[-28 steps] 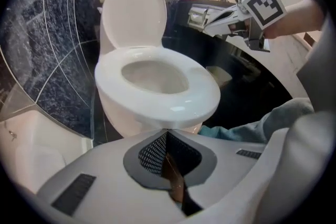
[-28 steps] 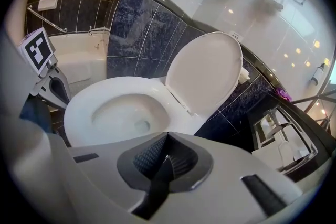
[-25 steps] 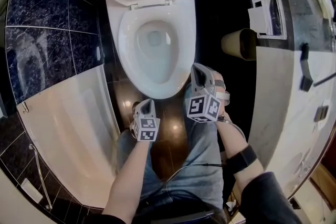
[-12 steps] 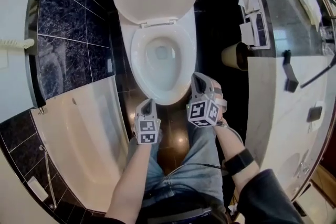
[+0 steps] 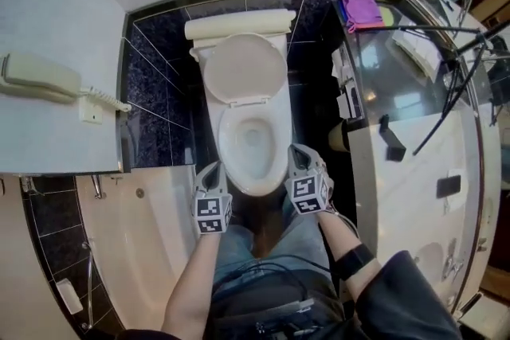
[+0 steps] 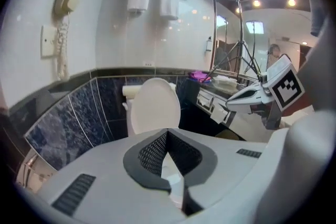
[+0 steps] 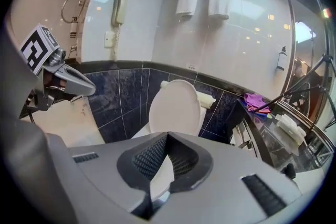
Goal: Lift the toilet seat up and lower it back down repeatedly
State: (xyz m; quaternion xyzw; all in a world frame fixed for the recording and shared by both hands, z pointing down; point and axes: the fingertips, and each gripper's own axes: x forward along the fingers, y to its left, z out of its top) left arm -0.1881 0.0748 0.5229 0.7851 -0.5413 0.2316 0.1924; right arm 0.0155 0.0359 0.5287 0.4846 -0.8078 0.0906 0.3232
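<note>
While the left gripper [image 5: 213, 171] and right gripper [image 5: 300, 154] hang either side of the bowl's [image 5: 253, 141] front in the head view, neither touches it, so I'd call this a gap between lifts. The lid [image 5: 245, 68] leans up on the tank [image 5: 239, 25]. The seat [image 5: 227, 151] looks down on the bowl, but I can't swear to it.

Left gripper view: jaws pressed together with nothing in them, aimed at the upright lid [image 6: 155, 105].

Right gripper view: same deal, pinched shut and empty, lid [image 7: 176, 107] dead ahead. My guess is the shut tips are meant for hooking under the seat's edge.
</note>
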